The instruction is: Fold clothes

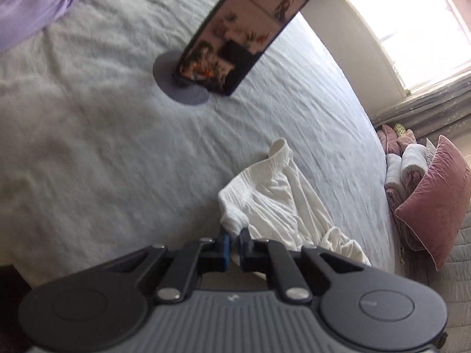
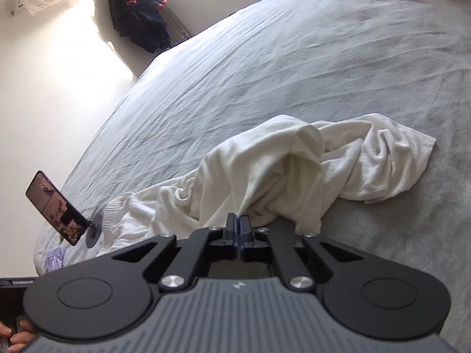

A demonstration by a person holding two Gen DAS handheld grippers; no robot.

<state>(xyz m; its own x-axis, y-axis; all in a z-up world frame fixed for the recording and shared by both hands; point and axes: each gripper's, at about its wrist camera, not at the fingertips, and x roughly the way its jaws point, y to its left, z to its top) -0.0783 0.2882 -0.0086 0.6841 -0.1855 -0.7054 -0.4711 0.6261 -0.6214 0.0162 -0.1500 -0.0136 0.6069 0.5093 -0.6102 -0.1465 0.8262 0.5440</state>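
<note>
A crumpled white garment [image 1: 273, 203] with an elastic waistband lies on the grey bed sheet [image 1: 103, 147]. In the left wrist view my left gripper [image 1: 234, 235] is shut on a fold of the white garment near its waistband. In the right wrist view the same garment [image 2: 279, 170] lies bunched in a long heap across the sheet [image 2: 294, 58]. My right gripper [image 2: 238, 220] is shut, its tips pressed together at the garment's near edge; whether cloth is pinched between them is hidden.
A phone on a round-based stand [image 1: 244, 35] stands on the bed, also in the right wrist view [image 2: 56, 209]. A purple garment [image 1: 32, 3] lies at the far left. Pink pillows and folded bedding [image 1: 426, 194] sit beside the bed. A dark jacket [image 2: 138, 14] hangs by the window.
</note>
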